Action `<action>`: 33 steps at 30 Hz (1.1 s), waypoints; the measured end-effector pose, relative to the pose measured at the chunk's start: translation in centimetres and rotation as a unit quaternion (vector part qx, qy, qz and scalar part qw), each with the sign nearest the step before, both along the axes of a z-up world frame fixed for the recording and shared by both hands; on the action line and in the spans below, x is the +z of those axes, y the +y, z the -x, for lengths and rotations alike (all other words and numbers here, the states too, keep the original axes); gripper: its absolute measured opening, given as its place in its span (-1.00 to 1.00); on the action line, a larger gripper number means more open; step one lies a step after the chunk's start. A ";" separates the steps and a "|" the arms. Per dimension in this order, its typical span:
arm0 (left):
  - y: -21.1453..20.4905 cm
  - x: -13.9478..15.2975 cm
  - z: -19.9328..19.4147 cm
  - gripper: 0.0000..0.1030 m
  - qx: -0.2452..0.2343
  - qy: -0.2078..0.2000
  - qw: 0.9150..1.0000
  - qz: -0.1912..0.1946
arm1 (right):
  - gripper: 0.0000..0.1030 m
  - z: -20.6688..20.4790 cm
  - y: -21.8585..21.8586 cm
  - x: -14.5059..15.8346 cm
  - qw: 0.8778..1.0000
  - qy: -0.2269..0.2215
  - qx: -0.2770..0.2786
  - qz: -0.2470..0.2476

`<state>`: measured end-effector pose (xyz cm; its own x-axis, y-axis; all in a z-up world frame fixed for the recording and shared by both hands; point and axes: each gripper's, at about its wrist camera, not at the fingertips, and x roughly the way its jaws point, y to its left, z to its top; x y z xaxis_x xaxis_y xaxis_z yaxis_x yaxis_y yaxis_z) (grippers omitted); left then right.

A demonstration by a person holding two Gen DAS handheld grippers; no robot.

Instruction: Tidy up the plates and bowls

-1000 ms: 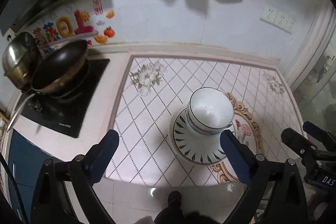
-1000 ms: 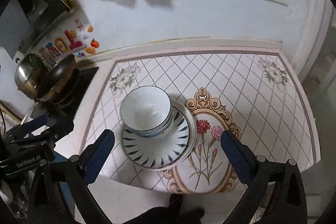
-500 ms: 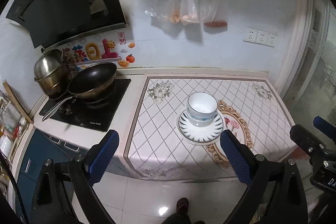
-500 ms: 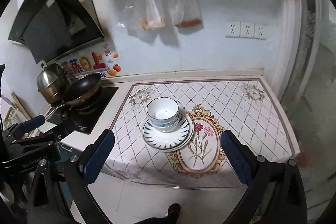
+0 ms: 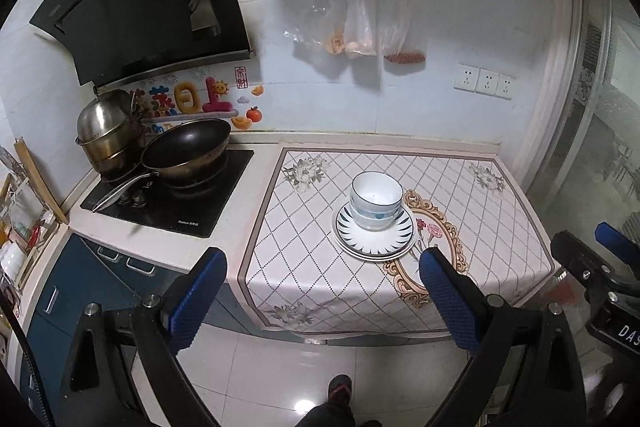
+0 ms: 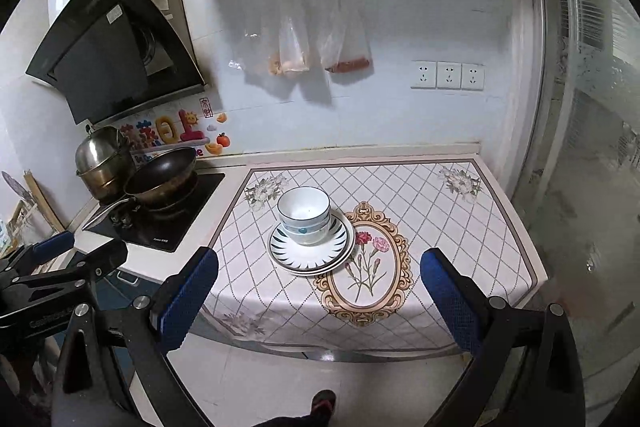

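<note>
Stacked crockery on the worktop (image 5: 500,227), seen from both wrist cameras with the person standing back from the edge. The bowls (image 5: 376,201), nested one inside another, sit on the plates (image 5: 374,233), which lie stacked on the patterned cloth (image 5: 320,259) just left of its oval flower motif (image 6: 366,277); the bowls rest slightly toward the stove side of the plates rather than dead centre. The left claw (image 5: 320,301) and the right claw (image 6: 318,301) are both spread wide and hold nothing, and both hang over the floor, well apart from the stack. Judged from this arrangement, the sorting appears complete or nearly so, and the step in hand is a clean retreat. To do it well, keep both claws wide and level, draw them straight away from the worktop, and avoid sweeping toward the wok (image 5: 186,149) handle that juts over the hob (image 5: 172,207) front. Should the bowls need centring, approach from above and grip the rim of the top bowl only lightly, since a sideways nudge could slide the whole stack on the cloth.
</note>
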<state>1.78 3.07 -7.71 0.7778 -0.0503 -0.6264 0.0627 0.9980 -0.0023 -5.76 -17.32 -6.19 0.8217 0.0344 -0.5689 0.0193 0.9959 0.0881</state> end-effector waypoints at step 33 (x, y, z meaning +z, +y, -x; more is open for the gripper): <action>-1.1 0.4 -0.6 0.99 0.004 -0.012 1.000 0.002 | 1.00 -2.8 -1.4 -0.5 1.000 0.002 -0.001 0.000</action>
